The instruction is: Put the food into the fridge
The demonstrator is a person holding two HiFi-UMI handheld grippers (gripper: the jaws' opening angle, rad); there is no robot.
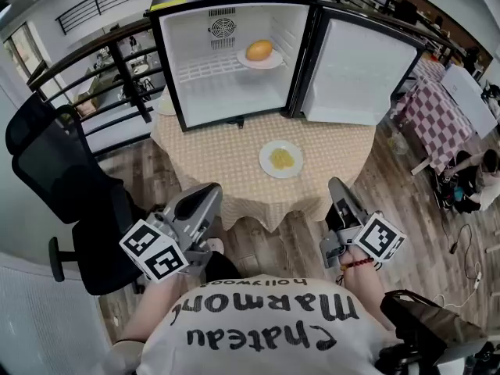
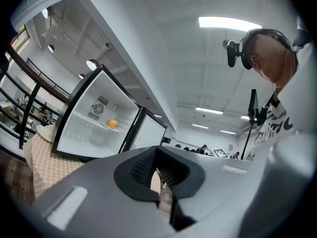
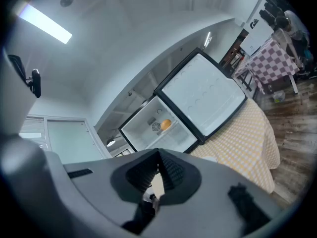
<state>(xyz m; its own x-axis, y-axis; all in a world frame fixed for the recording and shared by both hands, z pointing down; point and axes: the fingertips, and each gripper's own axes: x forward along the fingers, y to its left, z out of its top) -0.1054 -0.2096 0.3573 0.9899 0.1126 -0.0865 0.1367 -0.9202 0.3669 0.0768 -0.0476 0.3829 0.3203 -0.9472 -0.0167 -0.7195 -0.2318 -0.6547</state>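
A small fridge [image 1: 195,92] stands open on the round table [image 1: 234,170]. On its shelf, an orange fruit [image 1: 259,50] rests on a plate [image 1: 266,62]. The same fruit [image 2: 112,124] shows in the left gripper view, and as fruit [image 3: 166,124] in the right gripper view. A white plate of yellow food [image 1: 281,158] lies on the tablecloth in front of the fridge. My left gripper [image 1: 209,194] and right gripper [image 1: 336,184] hang low, short of the table's near edge. Both are shut with nothing between the jaws.
The fridge door [image 1: 355,69] swings out to the right. A black office chair [image 1: 62,194] stands close on my left, with a dark railing [image 1: 101,69] behind it. A chequered table [image 1: 437,112] and a seated person [image 1: 484,178] are at the right.
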